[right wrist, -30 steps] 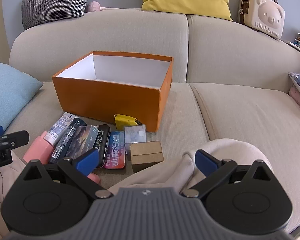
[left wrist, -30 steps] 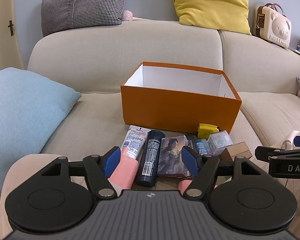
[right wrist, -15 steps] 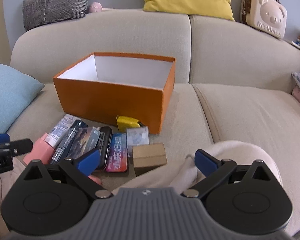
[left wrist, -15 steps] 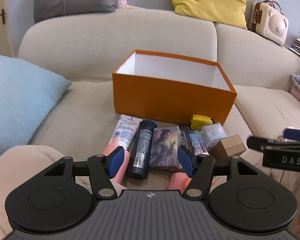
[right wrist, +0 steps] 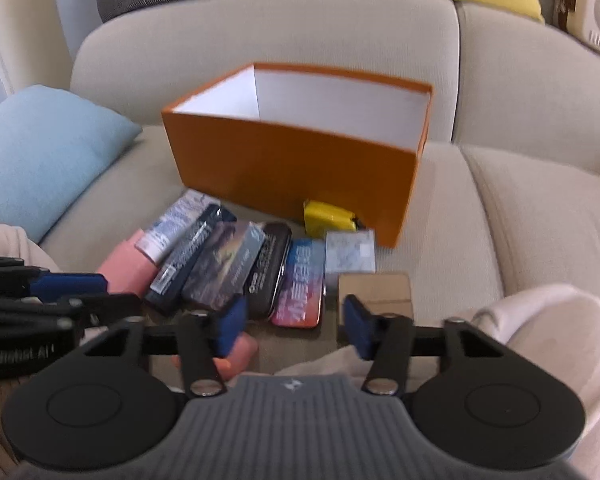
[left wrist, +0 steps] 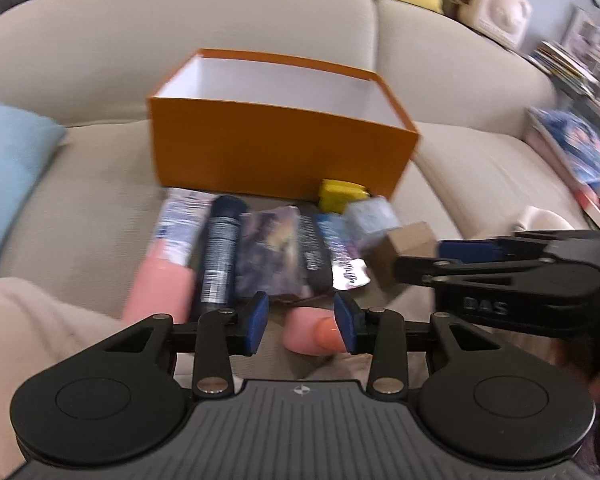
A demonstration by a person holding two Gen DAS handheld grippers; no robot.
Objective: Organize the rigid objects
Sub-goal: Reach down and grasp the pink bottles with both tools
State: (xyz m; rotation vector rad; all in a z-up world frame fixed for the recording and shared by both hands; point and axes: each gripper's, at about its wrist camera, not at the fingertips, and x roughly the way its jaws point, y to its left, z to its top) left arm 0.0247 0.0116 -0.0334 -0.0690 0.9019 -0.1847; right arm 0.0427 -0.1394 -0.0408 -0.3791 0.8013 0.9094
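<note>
On the beige sofa an orange box stood open, with white walls inside, and nothing showed in the part of its inside that could be seen. A light blue cushion lay to its left. Just in front of the box, several small things lay side by side in a row: a pink and white tube, a dark bottle, a picture card box, a black case, a red and blue flat pack, a pale cube, a brown carton, and a yellow object touching the wall of the box. The left gripper hung low before the row, its fingers apart and holding nothing. The right gripper was also parted and empty, with the brown carton just beyond its right finger.
</note>
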